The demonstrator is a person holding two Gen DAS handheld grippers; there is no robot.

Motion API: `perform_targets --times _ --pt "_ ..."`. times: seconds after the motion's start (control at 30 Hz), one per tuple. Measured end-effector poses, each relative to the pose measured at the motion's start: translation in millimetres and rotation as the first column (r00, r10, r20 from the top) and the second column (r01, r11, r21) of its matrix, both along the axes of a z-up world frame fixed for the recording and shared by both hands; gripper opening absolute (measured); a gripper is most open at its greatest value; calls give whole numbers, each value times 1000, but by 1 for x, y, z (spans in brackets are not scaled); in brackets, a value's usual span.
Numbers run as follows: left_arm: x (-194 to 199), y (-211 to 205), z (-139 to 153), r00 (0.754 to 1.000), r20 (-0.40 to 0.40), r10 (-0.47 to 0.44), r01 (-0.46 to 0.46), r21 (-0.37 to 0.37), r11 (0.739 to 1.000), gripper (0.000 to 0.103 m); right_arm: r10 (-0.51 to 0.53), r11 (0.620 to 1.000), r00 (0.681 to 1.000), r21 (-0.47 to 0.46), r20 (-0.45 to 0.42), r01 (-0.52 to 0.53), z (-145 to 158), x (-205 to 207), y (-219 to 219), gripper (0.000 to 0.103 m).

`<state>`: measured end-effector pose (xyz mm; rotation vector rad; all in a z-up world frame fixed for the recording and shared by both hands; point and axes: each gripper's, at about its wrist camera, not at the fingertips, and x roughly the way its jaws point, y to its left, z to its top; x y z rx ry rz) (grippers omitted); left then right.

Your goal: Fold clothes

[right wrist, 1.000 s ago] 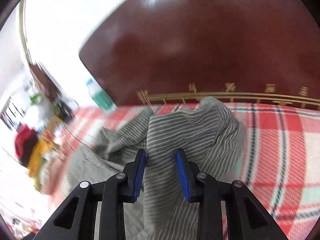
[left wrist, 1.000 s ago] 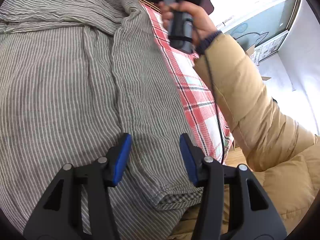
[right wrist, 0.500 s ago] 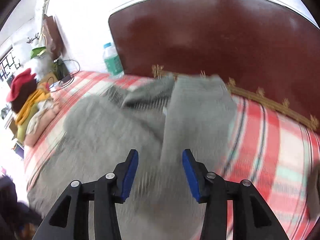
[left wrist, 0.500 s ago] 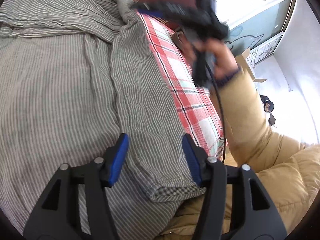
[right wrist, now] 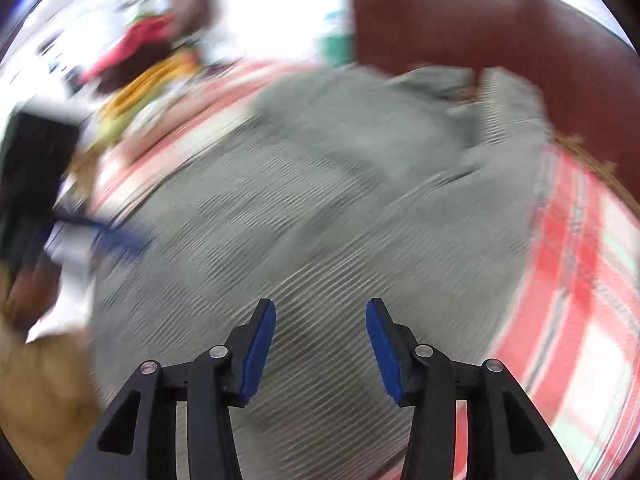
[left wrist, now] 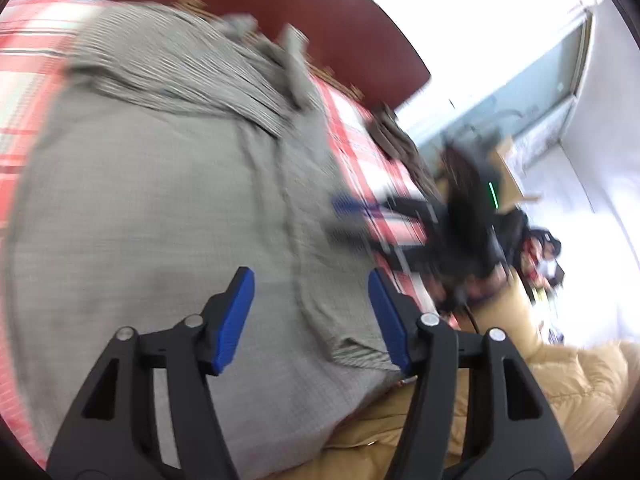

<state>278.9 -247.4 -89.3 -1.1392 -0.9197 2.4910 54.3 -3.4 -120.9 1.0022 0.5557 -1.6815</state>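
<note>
Both grippers are seen with pads parted and empty: the left gripper (left wrist: 310,300), its jaws opening, and the right gripper (right wrist: 320,330). One grey striped garment (left wrist: 160,208) is spread just beneath them; plaid bedding (right wrist: 580,280) is exposed at its edges, bounded beyond by one dark headboard (right wrist: 500,32).

Dark red headboard (left wrist: 280,20), plaid bedspread (right wrist: 580,280), bright window (left wrist: 520,92)
</note>
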Motion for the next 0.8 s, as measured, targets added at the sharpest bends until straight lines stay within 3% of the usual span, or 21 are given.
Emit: perform_targets --times 0.1,0.17,0.27,0.37,0.43,0.47,0.5,0.53,0.73,0.8 --pt "13 -16 11 994 -4 112 -112 -45 993 64 121 985 992 126 -25 -116 -21 48 7 49" --pt "29 -38 9 983 -1 183 -183 -72 981 64 133 982 989 144 -61 -124 -19 60 12 50" --pt "52 -65 2 962 18 273 -270 -106 957 65 118 988 992 108 -34 -114 4 50 1 49" --pt "64 -79 -9 947 50 317 -309 -117 944 75 78 997 996 20 -32 -77 34 31 -27 51" --pt "64 -79 -19 948 75 309 -299 -124 946 75 63 998 996 1 -59 -63 45 22 -62 55" --pt "63 -78 -23 950 87 301 -289 -128 949 75 56 998 996 -8 -72 -57 50 16 -82 61" --pt "61 -76 -28 952 100 289 -275 -135 952 75 49 999 995 -18 -85 -51 54 10 -101 77" --pt "57 -73 -32 955 114 273 -256 -144 956 75 35 999 994 -12 -99 -36 56 1 -120 80" --pt "39 -55 -40 978 140 155 -130 -175 976 75 12 998 989 62 -151 -3 48 -30 -248 80" --pt "37 -58 -41 979 144 145 -122 -155 980 69 -35 996 991 77 -131 45 40 -42 -278 80"
